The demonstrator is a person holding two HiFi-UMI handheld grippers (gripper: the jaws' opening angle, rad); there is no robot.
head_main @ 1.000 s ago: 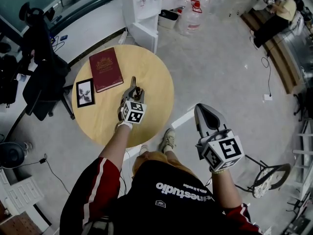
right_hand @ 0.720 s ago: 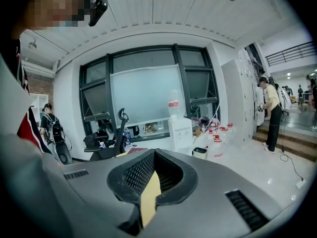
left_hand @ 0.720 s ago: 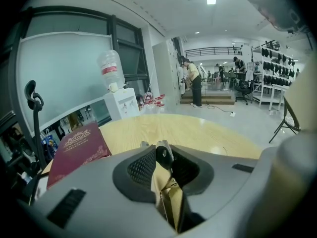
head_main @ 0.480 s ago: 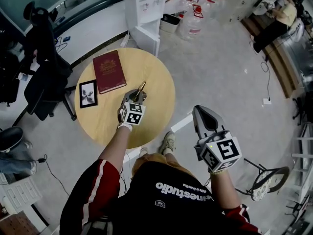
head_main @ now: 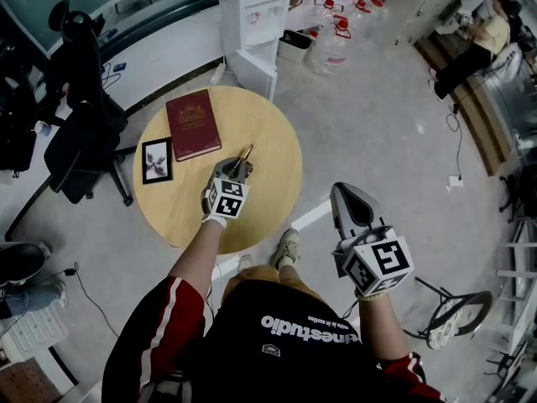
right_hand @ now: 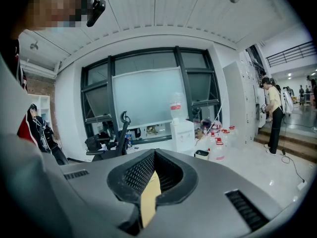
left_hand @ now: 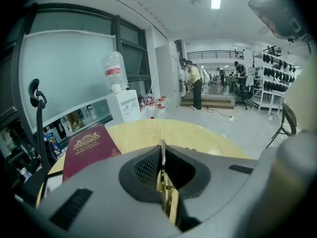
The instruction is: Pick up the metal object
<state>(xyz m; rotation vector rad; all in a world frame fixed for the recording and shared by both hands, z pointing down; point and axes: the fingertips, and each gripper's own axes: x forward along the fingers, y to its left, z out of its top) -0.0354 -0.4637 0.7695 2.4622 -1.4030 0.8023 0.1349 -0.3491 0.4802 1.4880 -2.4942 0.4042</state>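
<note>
While the left gripper's (left_hand: 162, 150) jaws pinch shut on it, the thin brass-coloured metal object (head_main: 245, 152) sits over the counter's (head_main: 273, 137) middle, far tip poking out. It looks stiff, light and slippery, best gripped across its flat sides. The right gripper's (right_hand: 154, 155) jaws are closed, empty.
</note>
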